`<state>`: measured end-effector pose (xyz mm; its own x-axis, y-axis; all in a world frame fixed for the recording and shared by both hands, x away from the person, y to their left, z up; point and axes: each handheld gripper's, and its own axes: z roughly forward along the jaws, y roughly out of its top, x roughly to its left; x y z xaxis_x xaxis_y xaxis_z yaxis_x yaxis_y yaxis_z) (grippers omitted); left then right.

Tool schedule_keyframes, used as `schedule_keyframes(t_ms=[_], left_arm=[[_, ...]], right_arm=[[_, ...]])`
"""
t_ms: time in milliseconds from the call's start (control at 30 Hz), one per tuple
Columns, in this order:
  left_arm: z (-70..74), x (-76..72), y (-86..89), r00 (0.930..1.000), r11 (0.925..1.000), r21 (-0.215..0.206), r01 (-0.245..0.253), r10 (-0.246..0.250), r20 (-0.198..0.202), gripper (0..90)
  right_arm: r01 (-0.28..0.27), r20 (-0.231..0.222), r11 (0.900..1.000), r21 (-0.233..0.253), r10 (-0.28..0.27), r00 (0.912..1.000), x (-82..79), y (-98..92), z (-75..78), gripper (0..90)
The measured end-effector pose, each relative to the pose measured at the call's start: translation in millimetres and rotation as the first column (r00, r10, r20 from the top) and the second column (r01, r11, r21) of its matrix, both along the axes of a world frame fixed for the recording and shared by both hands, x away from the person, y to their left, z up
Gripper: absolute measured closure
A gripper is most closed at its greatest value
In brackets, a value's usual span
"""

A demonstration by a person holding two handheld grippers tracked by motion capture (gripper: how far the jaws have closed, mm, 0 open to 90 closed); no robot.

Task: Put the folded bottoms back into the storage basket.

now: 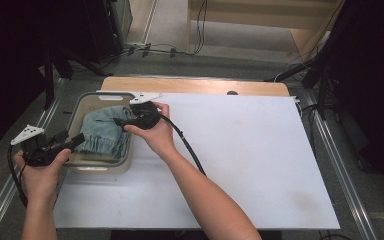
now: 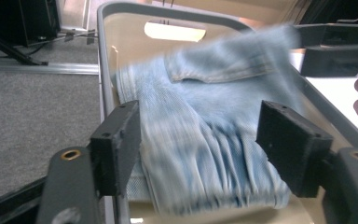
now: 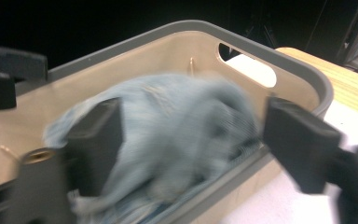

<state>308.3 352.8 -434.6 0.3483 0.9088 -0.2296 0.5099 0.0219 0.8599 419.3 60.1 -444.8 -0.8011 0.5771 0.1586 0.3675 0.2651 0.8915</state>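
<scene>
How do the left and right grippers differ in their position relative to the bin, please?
The left gripper reaches in over the bin's near left corner, low by the denim garment; the right gripper comes across the opposite, table-side rim, above the garment's middle. Both stand open, gripping nothing.

The high view looked forward and down over the table point(image 1: 240, 150) from above. Both gripper views sat close, facing into the bin point(image 2: 103, 56) from opposite sides, sharing the blue cloth point(image 3: 168, 126).
</scene>
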Motion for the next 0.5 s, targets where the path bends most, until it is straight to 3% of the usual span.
schedule_keyframes(t_ms=[67, 167, 433, 500], left_arm=[[1.1, -0.8, 1.2, 1.0, 0.9999, -0.011, 0.003, -0.003, 0.005, 26.1], [3.9, -1.9, 1.4, 0.9999, 0.9991, -0.041, 0.004, -0.003, 0.016, 24.8], [11.4, -2.1, -15.0, 0.9967, 0.9962, -0.041, 0.076, -0.075, 0.03, 23.1], [12.5, -1.7, -20.1, 0.9947, 0.9933, -0.058, 0.1, -0.098, 0.03, 23.1]], right_arm=[[0.014, -0.008, 0.999, -0.034, -0.014, 0.9999, -2.5, -4.0, 5.7, 7.0], [0.02, -0.009, 0.999, -0.028, -0.02, 0.9998, -6.1, -16.2, 13.1, 2.2], [0.002, 0.008, 1.0, 0.01, -0.002, 1.0, -24.9, -61.3, 19.0, 0.0], [-0.005, 0.015, 1.0, 0.02, 0.005, 0.9999, -31.9, -72.0, 18.7, 0.0]])
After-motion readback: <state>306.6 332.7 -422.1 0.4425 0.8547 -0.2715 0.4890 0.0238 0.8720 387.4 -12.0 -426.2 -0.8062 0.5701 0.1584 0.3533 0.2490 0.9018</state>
